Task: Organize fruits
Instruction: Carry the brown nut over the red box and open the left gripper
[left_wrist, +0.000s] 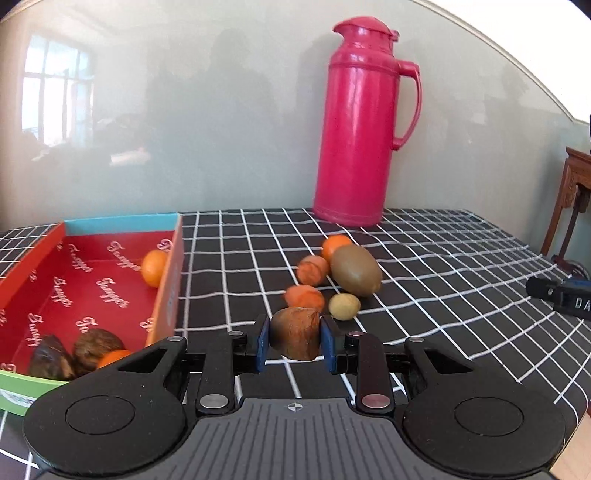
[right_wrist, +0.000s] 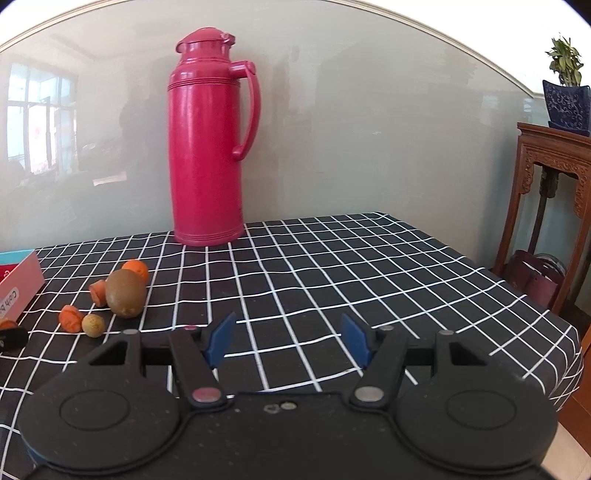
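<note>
Blue pads of the left claw (left_wrist: 294, 341) pinch a brown, pointed fruit (left_wrist: 295, 338) from both sides, holding it just above a black tablecloth with a white grid (left_wrist: 443, 258). To the left of this claw sits an open red box (left_wrist: 92, 288) with pale lettering inside. An orange (left_wrist: 154, 267) rests against the box's right wall, and two dark brown fruits (left_wrist: 74, 356) with another orange piece lie in its near corner.

Right of the box, loose fruit lies on the cloth just beyond the held fruit: two orange chunks (left_wrist: 308, 284), a small yellow-green round fruit (left_wrist: 344, 306), a large kiwi (left_wrist: 355, 270), and an orange half hidden behind the kiwi. A tall pink flask (left_wrist: 364, 122) with a handle stands at the back against a pale glossy wall that reflects a window.

The right claw (right_wrist: 288, 341) is spread wide, holding nothing, hovering over bare checked cloth. In its view the loose fruit, with the kiwi (right_wrist: 125, 293) among it, lies well off to its left, and the box corner (right_wrist: 18, 288) shows at the far left edge. At the far right stands a carved wooden stand (right_wrist: 546, 173) with a potted plant (right_wrist: 565, 92) on top.
</note>
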